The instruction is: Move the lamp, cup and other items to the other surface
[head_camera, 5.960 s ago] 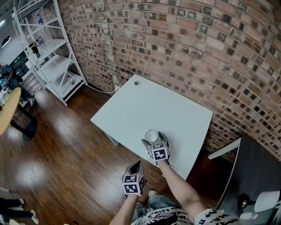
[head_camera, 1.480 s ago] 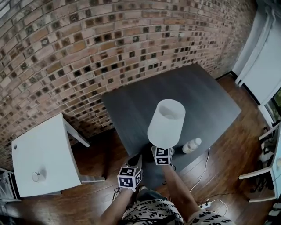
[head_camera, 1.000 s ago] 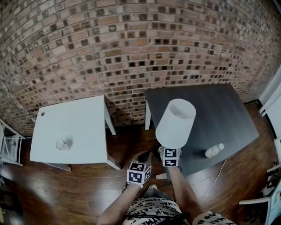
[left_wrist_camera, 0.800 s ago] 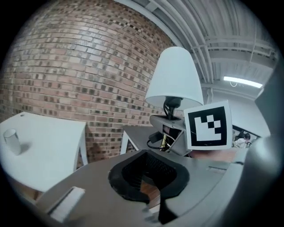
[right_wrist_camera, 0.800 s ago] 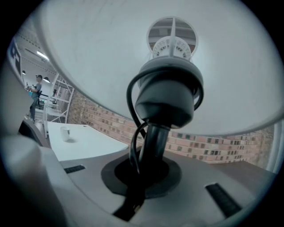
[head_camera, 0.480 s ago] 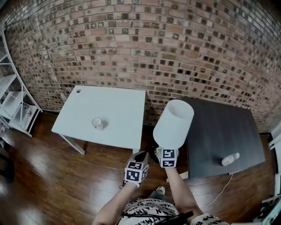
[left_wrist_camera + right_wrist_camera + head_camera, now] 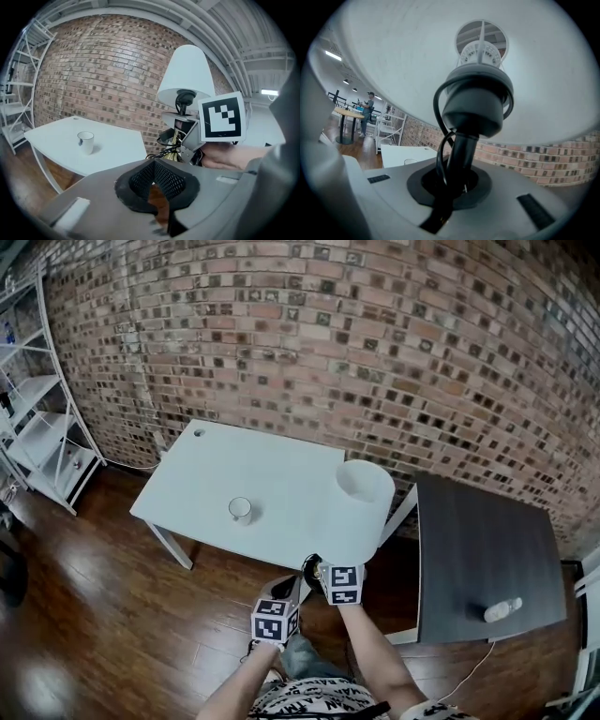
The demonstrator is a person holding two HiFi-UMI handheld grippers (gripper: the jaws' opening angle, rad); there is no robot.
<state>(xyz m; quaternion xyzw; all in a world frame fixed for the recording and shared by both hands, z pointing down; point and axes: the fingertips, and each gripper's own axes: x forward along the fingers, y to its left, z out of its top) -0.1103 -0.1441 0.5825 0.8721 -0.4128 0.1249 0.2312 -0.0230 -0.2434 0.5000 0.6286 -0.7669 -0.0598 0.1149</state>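
The lamp [image 7: 359,505] has a white shade and a dark stem with a cord. My right gripper [image 7: 322,569] is shut on the stem [image 7: 461,149] just below the bulb socket. The lamp is held off the ground and tilted, and its shade overlaps the right front corner of the white table [image 7: 281,472]. A white cup [image 7: 241,510] stands on that table, left of the lamp. My left gripper [image 7: 292,588] hangs shut and empty over the wood floor, just left of the right one. Its own view shows the lamp [image 7: 185,75], the right gripper [image 7: 181,137] and the cup [image 7: 86,141].
A dark table [image 7: 487,545] stands to the right with a small white bottle [image 7: 503,608] lying near its front edge. A brick wall runs behind both tables. White shelving [image 7: 37,418] fills the left corner. A person [image 7: 369,102] stands far off by a round table [image 7: 347,112].
The view has swung from the dark table to the white one. Both grippers moved left with the lamp, whose shade now overlaps the white table's right corner. The cup has not moved.
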